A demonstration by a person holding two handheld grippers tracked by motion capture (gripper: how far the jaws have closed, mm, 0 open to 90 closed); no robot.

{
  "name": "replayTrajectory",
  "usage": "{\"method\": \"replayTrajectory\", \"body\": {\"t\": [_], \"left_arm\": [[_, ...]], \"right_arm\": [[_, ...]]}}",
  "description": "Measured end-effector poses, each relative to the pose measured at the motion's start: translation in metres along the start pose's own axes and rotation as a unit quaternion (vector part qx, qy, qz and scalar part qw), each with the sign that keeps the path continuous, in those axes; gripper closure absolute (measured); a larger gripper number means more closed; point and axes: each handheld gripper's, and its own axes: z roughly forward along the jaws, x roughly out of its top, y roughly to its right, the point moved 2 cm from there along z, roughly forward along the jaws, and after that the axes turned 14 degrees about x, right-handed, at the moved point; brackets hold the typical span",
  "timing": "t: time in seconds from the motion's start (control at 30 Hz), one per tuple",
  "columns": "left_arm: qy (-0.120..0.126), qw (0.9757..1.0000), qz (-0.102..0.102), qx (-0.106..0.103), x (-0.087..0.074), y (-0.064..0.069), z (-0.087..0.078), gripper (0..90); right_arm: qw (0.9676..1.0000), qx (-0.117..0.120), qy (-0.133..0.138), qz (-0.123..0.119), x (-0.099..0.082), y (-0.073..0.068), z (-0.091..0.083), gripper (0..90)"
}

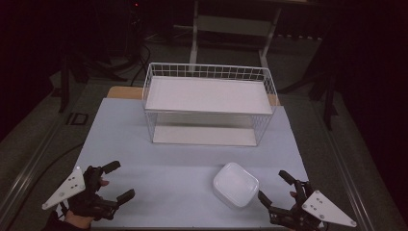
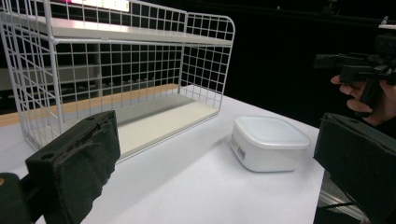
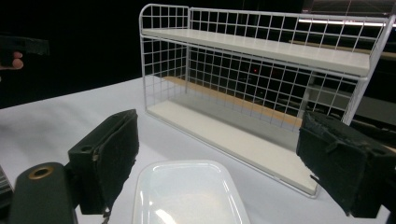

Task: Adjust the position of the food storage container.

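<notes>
Item: lidded white box (image 1: 235,185) and two-shelf wire rack (image 1: 209,103) on bench (image 1: 144,154) — work not yet begun

Box sits at about 5 o'clock on the bench, well short of the rack at 12 o'clock; both rack shelves are bare, so any placing is judged still wholly to do. Right gripper (image 1: 274,187) waits just beside the box at its 4 o'clock, fingers spread, nothing between them. Left gripper (image 1: 118,182) idles at 7 o'clock, fingers spread, nothing held. Small label on the box side (image 2: 238,148), print too small to read; no other brand or writing legible
</notes>
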Motion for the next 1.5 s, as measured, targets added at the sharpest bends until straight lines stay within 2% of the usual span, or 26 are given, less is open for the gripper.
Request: {"method": "replayTrajectory", "body": {"t": [0.17, 0.2, 0.3, 0.47, 0.53, 0.57, 0.6, 0.63, 0.73, 0.87, 1.0, 1.27, 1.5], "left_arm": [[0.0, 1.0, -0.001, -0.001, 0.0, 0.0, 0.002, 0.1], [-0.001, 1.0, -0.001, -0.002, -0.001, 0.0, 0.002, 0.1], [-0.003, 1.0, 0.0, -0.005, -0.001, 0.001, 0.004, 0.1], [-0.01, 0.9999, 0.001, -0.006, -0.004, 0.001, 0.006, 0.1], [-0.013, 0.9999, 0.004, -0.007, -0.004, 0.002, 0.007, 0.1], [-0.014, 0.9999, 0.005, -0.008, -0.005, 0.003, 0.007, 0.1], [-0.015, 0.9998, 0.006, -0.009, -0.005, 0.003, 0.008, 0.1], [-0.016, 0.9998, 0.006, -0.01, -0.005, 0.003, 0.008, 0.1], [-0.017, 0.9998, 0.003, -0.01, -0.006, 0.003, 0.009, 0.1], [-0.021, 0.9997, 0.002, -0.011, -0.008, 0.002, 0.011, 0.1], [-0.023, 0.9996, 0.003, -0.014, -0.008, 0.001, 0.014, 0.1], [-0.028, 0.9993, 0.007, -0.024, -0.008, 0.003, 0.02, 0.1], [-0.032, 0.9991, 0.013, -0.025, -0.009, 0.006, 0.021, 0.1]], "right_arm": [[0.9999, 0.006, -0.013, 0.008, 0.004, 0.001, -0.001, 12.2], [0.9997, 0.0, -0.024, 0.01, 0.005, 0.003, -0.001, 11.9], [0.9994, -0.009, -0.031, 0.011, 0.005, 0.003, -0.002, 11.9], [0.9982, 0.004, -0.055, 0.021, 0.0, 0.004, -0.004, 12.0], [0.9971, 0.01, -0.071, 0.025, -0.003, 0.003, -0.006, 13.7], [0.9963, 0.008, -0.082, 0.025, -0.007, 0.004, -0.01, 22.5], [0.9963, 0.008, -0.082, 0.025, -0.007, 0.004, -0.01, 22.5], [0.9953, 0.016, -0.092, 0.027, -0.009, 0.004, -0.011, 26.1], [0.9911, 0.032, -0.123, 0.042, -0.02, 0.005, -0.015, 43.9], [0.9828, 0.051, -0.169, 0.055, -0.038, 0.004, -0.014, 58.3], [0.9741, 0.066, -0.201, 0.079, -0.057, 0.007, -0.009, 70.2], [0.9573, 0.076, -0.262, 0.096, -0.078, 0.008, 0.005, 89.0], [0.9508, 0.079, -0.279, 0.109, -0.087, 0.017, 0.016, 89.9]]}}
